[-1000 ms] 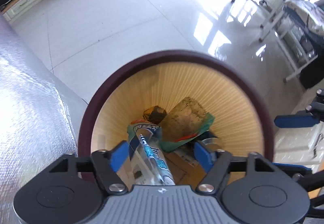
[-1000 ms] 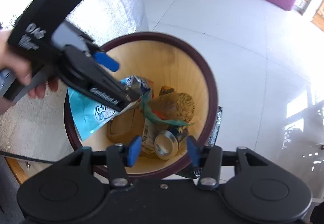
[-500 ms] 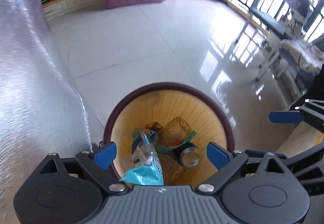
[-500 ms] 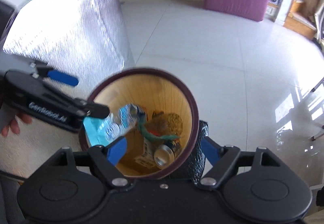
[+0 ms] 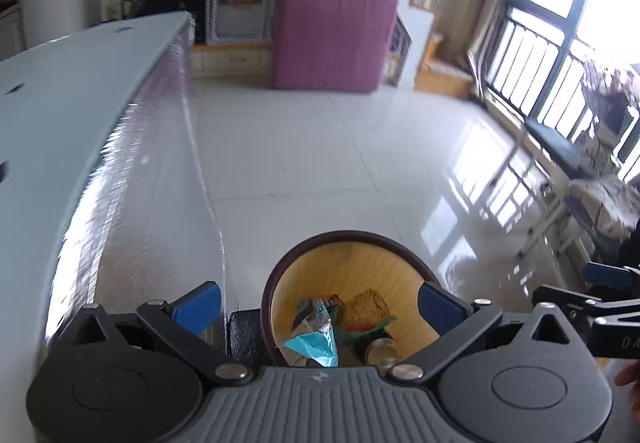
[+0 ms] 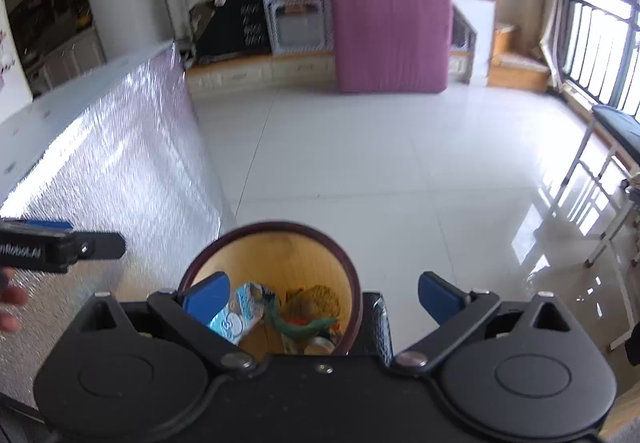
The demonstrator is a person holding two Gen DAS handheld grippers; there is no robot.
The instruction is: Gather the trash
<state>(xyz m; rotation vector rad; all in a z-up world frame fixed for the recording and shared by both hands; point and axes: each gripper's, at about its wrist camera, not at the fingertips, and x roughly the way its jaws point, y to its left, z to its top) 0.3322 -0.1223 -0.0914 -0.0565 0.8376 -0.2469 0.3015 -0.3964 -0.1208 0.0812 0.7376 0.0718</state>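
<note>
The round bin (image 5: 348,243) on the floor holds a blue wrapper (image 5: 310,343), a can (image 5: 380,349) and scraps. Both the left gripper (image 5: 318,301) and the right gripper (image 6: 322,295) have just spread wide, empty, above it.

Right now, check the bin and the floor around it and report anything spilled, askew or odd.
Nothing stands out. The trash bin stands upright with the blue wrapper, can and other scraps inside it, and the white floor around it shows no spill. Both the left gripper and right gripper are open and empty.
</note>
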